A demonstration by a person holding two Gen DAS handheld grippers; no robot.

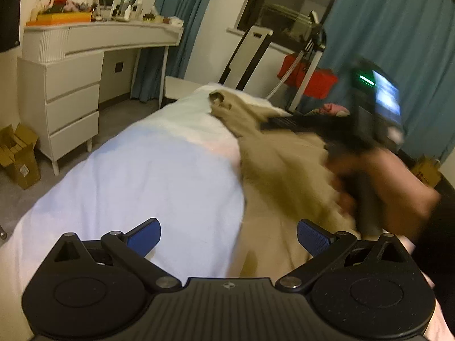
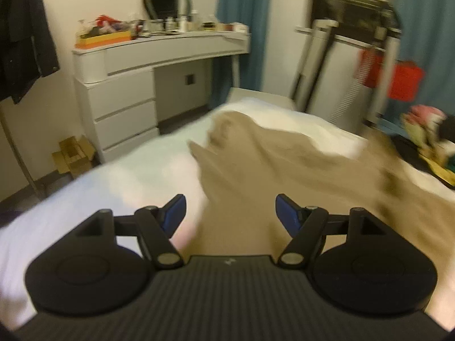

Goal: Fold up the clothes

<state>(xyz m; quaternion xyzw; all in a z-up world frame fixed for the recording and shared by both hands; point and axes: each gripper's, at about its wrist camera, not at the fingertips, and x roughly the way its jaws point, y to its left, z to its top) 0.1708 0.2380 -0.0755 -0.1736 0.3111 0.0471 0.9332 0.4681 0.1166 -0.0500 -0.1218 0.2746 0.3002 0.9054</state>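
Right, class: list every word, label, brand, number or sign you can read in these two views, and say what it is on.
No text can be read in either view.
Cardboard box: a pale label, too small to read.
Lit screen on the right gripper: smeared by blur.
Left gripper: only a small emblem on its body, no letters.

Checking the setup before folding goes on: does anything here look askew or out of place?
The tan garment lies rumpled and slanted across the white bed, not spread flat. Both grippers are open, nothing between their fingers. On the floor by the dresser an opened cardboard box sits with its flaps up.
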